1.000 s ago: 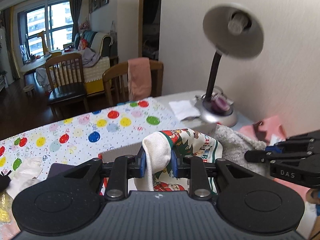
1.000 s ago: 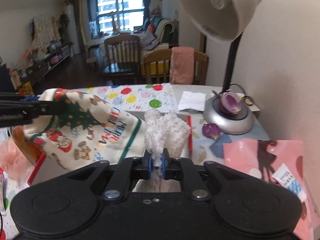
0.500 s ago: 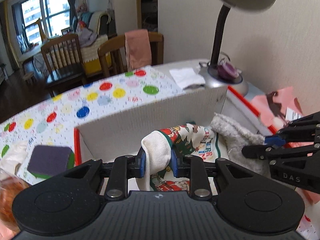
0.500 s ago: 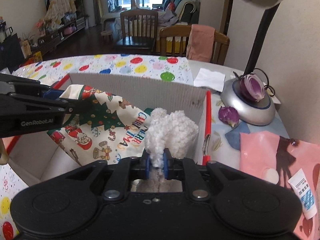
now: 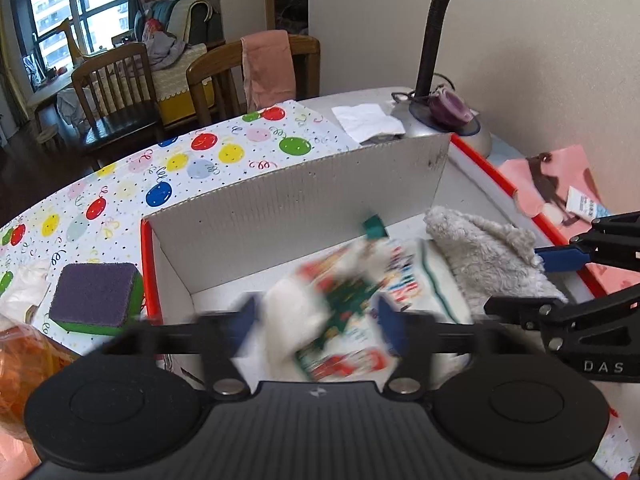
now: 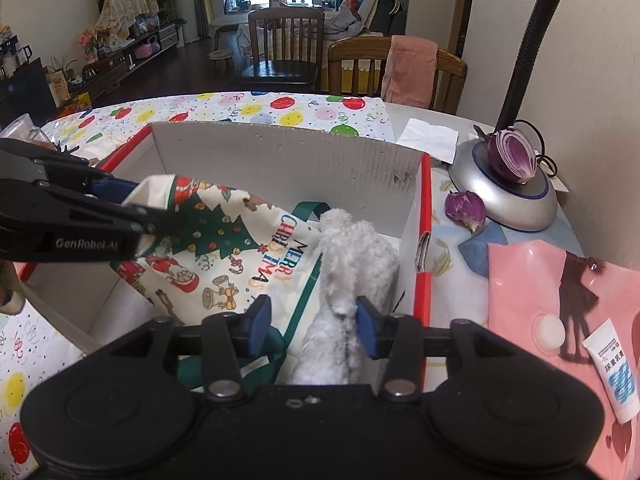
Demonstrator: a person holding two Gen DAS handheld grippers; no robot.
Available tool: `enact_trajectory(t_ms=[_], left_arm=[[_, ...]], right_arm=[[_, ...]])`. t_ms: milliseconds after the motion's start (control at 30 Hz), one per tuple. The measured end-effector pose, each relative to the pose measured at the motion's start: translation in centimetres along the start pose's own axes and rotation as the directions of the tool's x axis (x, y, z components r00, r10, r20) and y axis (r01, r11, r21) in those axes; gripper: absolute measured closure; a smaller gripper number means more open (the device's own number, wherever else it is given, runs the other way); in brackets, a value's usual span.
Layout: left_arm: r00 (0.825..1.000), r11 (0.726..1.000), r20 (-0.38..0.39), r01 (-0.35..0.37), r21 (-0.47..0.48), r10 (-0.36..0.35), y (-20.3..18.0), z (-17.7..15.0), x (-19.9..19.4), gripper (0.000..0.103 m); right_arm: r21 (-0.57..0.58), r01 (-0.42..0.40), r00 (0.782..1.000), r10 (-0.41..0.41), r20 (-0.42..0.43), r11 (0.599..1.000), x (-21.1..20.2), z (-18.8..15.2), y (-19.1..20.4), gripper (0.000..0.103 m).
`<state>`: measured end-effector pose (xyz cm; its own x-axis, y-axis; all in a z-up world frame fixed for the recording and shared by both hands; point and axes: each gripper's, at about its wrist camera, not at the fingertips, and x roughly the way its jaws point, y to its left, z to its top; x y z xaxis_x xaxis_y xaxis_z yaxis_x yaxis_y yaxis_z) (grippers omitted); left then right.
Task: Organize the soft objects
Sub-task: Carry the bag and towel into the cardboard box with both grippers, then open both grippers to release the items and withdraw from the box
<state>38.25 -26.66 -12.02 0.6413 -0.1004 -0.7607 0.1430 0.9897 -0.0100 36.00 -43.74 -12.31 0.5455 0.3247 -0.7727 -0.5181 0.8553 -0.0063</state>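
- On my left, the purple-and-green sponge (image 5: 96, 300) sits on the balloon-print cloth (image 5: 192, 168) on the bench, just outside the cardboard box (image 5: 296, 200); it is springy and light, best taken across its short sides.
- My left gripper (image 5: 316, 320) has its jaws spread wide, with nothing pinched; they are blurred, so I judge them in motion.
- The Christmas cloth (image 6: 224, 256) lies inside the box, slumping between and below my left jaws. It is thin, limp and very light, so it will fold wherever it is let go; a bunched edge or corner is the place to pinch it.
- Next to it on the right, touching it, the fluffy white towel (image 6: 352, 264) rests in the box against the right wall. It is thick, squashy and grippy, and a gathered fold holds better than a single layer.
- My right gripper (image 6: 312, 324) has its jaws parted around the towel, not squeezing it.
- Half a second ago both jaws were clamped shut, left on the cloth and right on the towel; now both are released and the cloth has dropped lower into the box.
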Motion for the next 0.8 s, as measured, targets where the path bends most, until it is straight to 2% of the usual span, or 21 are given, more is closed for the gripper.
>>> enact_trajectory(t_ms=[200,367,567,800], left_arm=[[0.999,1.000,0.040,0.029,-0.002,-0.029,-0.1,0.3,-1.7,0.019],[0.996,0.998,0.074,0.058,-0.022,-0.057,0.5,0.2,-3.9,0.019],[0.988,0.996,0.130,0.082,-0.025,-0.078,1.4,-0.3,-7.4,0.019],[0.976,0.996,0.206,0.081,-0.030,-0.073,3.6,-1.4,-12.7,0.019]], right_arm=[[0.011,0.003,1.000,-0.003,0.020,1.000,-1.5,-0.1,0.1,0.042],[0.025,-0.004,0.998,0.003,0.061,1.000,-3.8,0.3,0.5,0.038],[0.041,-0.027,0.992,0.022,0.124,0.999,-6.9,0.8,1.8,0.031],[0.060,-0.019,0.980,0.007,0.198,0.998,-10.5,1.7,4.2,0.023]])
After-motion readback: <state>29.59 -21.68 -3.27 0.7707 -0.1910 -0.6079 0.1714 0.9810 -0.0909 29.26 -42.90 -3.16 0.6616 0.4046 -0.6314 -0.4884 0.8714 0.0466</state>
